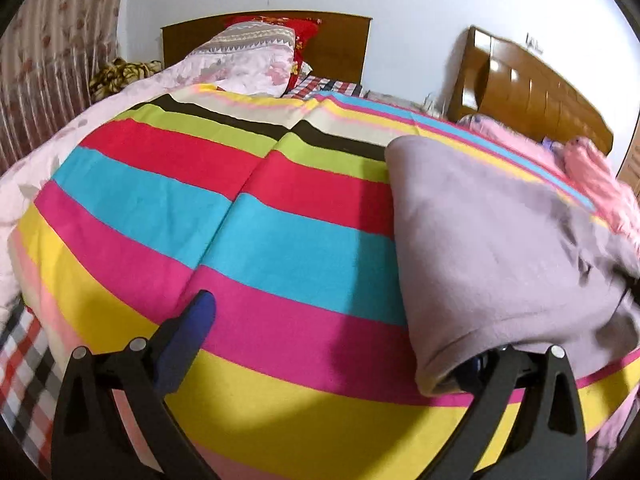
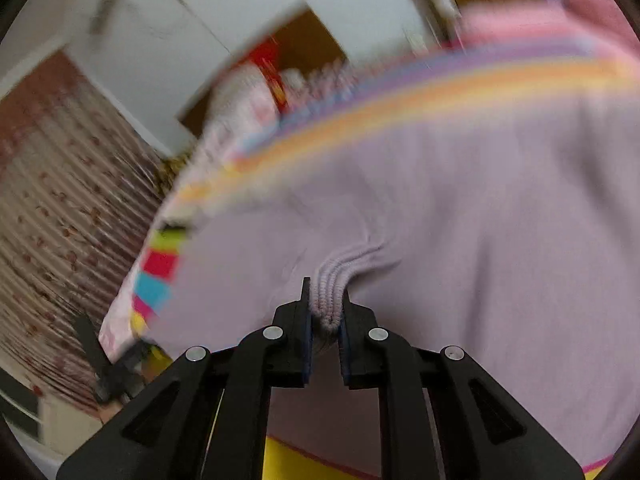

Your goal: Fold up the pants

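No writing or label can be read anywhere in either view. The pants are a soft, matte lilac knit, lying in a thick folded slab on the right part of the bed, on a smooth striped sheet with broad bands of cyan, magenta, yellow, red, lime and black. The left gripper stands wide open above the sheet; its left finger carries a blue pad, and its right finger is hidden under the rounded lower edge of the pants. The right gripper is clamped on the ribbed waistband, which bunches into narrow ridges between the black jaws. That view is motion-blurred. A glossy wooden headboard stands behind the bed, with fuzzy pink fabric beside the pants.
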The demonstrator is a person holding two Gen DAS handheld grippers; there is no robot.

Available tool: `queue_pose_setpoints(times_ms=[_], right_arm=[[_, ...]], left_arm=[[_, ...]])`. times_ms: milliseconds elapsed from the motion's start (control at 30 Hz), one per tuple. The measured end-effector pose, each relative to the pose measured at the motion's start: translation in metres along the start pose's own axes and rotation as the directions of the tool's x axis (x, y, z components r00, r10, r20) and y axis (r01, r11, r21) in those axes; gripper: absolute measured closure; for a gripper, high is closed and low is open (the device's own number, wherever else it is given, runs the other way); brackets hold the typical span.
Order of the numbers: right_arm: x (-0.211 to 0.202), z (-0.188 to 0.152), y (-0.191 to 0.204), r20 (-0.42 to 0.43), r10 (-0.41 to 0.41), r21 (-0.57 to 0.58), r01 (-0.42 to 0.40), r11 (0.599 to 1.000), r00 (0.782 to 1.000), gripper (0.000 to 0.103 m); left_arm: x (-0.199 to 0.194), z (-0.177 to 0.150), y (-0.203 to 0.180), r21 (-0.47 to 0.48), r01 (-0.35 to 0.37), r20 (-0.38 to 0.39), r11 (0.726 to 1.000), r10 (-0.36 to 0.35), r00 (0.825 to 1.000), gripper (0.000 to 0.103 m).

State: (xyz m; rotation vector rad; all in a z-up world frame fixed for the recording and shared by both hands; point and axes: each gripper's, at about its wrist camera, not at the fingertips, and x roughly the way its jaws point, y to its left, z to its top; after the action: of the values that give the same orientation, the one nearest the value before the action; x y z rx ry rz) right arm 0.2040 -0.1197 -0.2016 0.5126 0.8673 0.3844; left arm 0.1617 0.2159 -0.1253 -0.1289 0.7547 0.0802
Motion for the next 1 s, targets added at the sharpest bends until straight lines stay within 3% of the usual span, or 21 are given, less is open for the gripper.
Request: queue_pose_setpoints(times_ms=[133,400,700,867,1000], right_arm=[[0.0,-0.004,0.011,0.043,-0.002,-0.043,0.004,0.999,0.999,0.089],[0.002,-0.004,0.007,0.03,0.034,-0.017,-0.034,0.999,0.999,0.089],[-0.018,0.003,0.008,0.069,0.113,-0.011,-0.113,0.994,0.991,0.089],[-0.001,-0.004,-0.01,-0.001,0.109,0.056,-0.109,0.992,0.994,0.089],[-0.007,-0.002,-0.004,0.016,0.099,0.037,-0.1,0.994,0.995,0.089]], left_arm=[[0.003,0.0,-0.001,0.014,-0.019,-0.008,1.0,0.019,1.0,0.001],[0.006,0.0,-0.001,0.014,-0.026,-0.006,1.0,0.026,1.0,0.001],[-0.001,-0.005,0.003,-0.048,-0.002,0.028,0.999,0.003,1.0,0.001],[-0.003,-0.007,0.003,-0.061,0.0,0.039,0.998,0.002,0.999,0.001],[-0.004,-0.008,0.002,-0.055,-0.008,0.039,0.998,0.01,0.999,0.001]])
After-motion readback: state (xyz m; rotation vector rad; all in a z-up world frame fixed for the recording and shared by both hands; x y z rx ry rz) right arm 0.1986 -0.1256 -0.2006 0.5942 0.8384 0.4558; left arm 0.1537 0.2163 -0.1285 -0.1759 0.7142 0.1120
